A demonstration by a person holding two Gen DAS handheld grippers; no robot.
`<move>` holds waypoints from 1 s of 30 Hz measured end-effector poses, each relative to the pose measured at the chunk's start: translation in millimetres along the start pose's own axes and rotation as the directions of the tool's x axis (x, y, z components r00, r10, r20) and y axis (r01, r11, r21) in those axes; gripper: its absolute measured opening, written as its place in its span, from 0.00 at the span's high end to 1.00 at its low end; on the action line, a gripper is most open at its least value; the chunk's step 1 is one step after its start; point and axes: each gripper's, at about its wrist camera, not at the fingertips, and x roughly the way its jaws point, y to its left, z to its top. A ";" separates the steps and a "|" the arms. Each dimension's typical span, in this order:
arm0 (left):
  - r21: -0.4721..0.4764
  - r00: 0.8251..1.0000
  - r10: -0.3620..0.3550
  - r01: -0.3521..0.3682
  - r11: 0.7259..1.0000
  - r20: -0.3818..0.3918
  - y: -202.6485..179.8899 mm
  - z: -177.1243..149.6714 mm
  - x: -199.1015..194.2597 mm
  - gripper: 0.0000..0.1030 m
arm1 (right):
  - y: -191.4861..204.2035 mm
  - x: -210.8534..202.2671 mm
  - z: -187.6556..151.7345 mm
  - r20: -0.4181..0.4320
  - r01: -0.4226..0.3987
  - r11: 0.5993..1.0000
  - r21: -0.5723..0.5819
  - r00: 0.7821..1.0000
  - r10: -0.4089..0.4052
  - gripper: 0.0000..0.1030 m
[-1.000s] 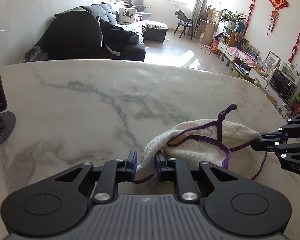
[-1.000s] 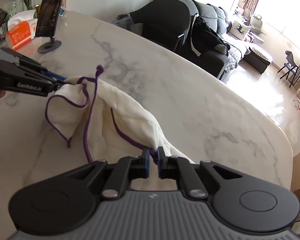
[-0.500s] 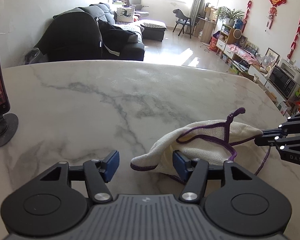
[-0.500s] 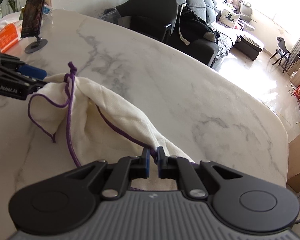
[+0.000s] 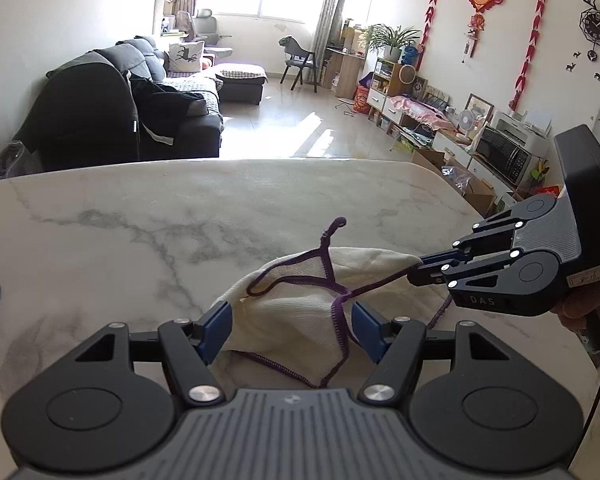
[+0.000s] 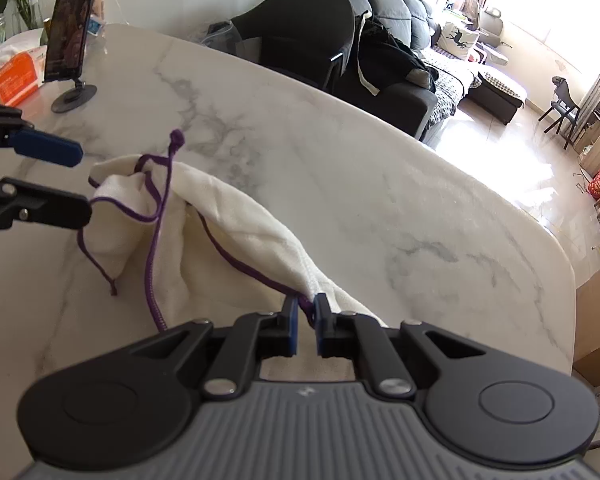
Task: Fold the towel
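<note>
Left gripper (image 5: 291, 326) spread wide around the near end of the crumpled, purple-trimmed white towel (image 5: 300, 312) on the marble table (image 5: 140, 216), underside folds hidden; right gripper (image 6: 305, 318) pinching a purple-edged corner, rounded table edge near, bare marble beyond; phone stand (image 6: 74, 98) far left, cut off.

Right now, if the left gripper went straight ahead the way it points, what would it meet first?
The left gripper is open, and the bunched cream towel with purple stitched edging lies directly ahead of it, so it would likely meet that first. Beyond is bare white marble table. Height above the towel is unclear.
</note>
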 end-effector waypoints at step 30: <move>0.018 0.964 0.223 -0.222 0.975 -0.146 28.7 -24.6 29.7 0.94 | -14.4 -7.3 -8.3 -0.034 0.058 0.997 0.054 0.998 -0.056 0.93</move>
